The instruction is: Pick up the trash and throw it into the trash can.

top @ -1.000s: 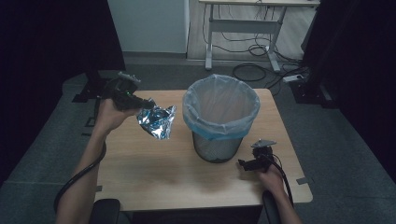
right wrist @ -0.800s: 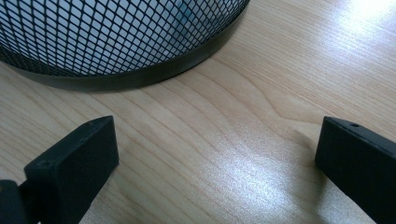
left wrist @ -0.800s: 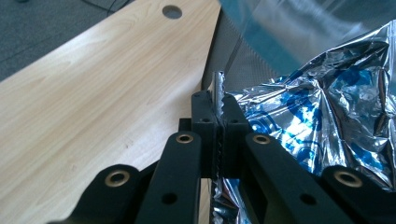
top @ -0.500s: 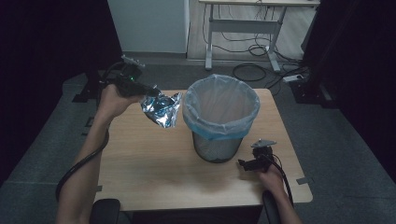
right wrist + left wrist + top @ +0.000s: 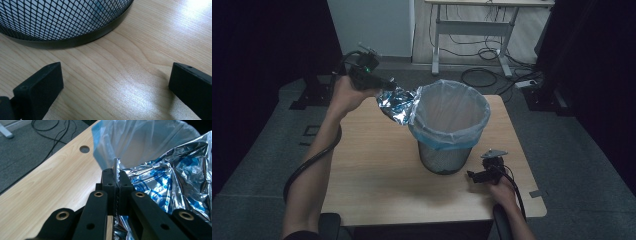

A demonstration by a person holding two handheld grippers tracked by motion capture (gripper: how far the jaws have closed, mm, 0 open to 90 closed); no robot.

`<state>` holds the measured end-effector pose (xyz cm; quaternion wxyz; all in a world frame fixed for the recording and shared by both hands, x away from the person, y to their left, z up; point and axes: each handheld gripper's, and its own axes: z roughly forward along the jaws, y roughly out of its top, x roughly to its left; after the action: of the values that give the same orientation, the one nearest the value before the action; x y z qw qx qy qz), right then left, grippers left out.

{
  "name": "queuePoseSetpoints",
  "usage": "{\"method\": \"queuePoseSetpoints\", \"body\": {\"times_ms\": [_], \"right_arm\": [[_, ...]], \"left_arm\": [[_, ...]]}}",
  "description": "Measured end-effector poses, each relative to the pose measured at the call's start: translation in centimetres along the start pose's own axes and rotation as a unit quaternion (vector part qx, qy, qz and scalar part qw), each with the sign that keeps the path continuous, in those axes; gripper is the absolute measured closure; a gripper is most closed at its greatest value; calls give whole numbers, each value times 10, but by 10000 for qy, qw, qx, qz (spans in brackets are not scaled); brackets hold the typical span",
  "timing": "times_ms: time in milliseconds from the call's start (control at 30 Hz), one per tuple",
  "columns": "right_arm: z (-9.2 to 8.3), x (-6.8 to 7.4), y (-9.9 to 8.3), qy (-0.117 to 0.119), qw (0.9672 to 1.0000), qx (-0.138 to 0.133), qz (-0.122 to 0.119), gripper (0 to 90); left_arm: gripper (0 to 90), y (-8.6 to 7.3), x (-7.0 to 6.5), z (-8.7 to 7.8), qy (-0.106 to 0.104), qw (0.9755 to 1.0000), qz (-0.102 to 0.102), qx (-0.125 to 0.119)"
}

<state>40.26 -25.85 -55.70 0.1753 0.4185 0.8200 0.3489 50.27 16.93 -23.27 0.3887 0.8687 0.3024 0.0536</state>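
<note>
Your left gripper [image 5: 384, 85] is up at the left of the table [image 5: 377, 170], jaws clenched tight on the edge of a crumpled silver and blue foil wrapper [image 5: 398, 104]; in the left gripper view the toothed pads pinch a thin fold of that wrapper [image 5: 175, 180], which hangs clear of the table. The wrapper sits just beside the near-left rim of the bin [image 5: 451, 127], touching or almost touching the blue plastic liner [image 5: 447, 107], not yet over the opening. So the pickup is done and the carry is mostly done; what's left, as I judge it, is to bring the wrapper over the mouth, let go and pull back. Further right, your right gripper [image 5: 482, 172] rests low on the table by the bin's mesh base, jaws spread wide with bare wood between them in the right gripper view, holding nothing, the black mesh wall [image 5: 62, 20] just ahead. Writing: the wrapper has blue printed swirls or lettering, but it's too crumpled and shiny to read any word or brand. No label can be made out on the bin, the liner or the grippers.
</note>
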Motion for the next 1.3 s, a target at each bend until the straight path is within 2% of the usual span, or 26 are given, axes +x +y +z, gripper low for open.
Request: {"method": "queuePoseSetpoints", "body": {"times_ms": [367,667,833,1067,1100,1167,1300], "right_arm": [[0,0,0,0,10000,0,-1,0],[0,0,0,15,10000,-1,-20,0],[0,0,0,18,10000,-1,-23,0],[0,1,0,35,10000,4,-53,0],[0,1,0,35,10000,4,-53,0],[0,1,0,52,10000,2,-54,0],[0,2,0,72,9999,-1,-78,0]], "left_arm": [[872,27,-13,22,-56,9998,176,-7],[872,48,-25,50,-64,9995,325,9],[872,54,-29,64,-82,9992,396,21],[870,62,-38,98,-67,9985,534,92],[870,62,-38,98,-67,9985,534,92],[869,63,-42,110,-54,9982,591,115],[868,64,-45,122,-41,9978,642,181]]}}
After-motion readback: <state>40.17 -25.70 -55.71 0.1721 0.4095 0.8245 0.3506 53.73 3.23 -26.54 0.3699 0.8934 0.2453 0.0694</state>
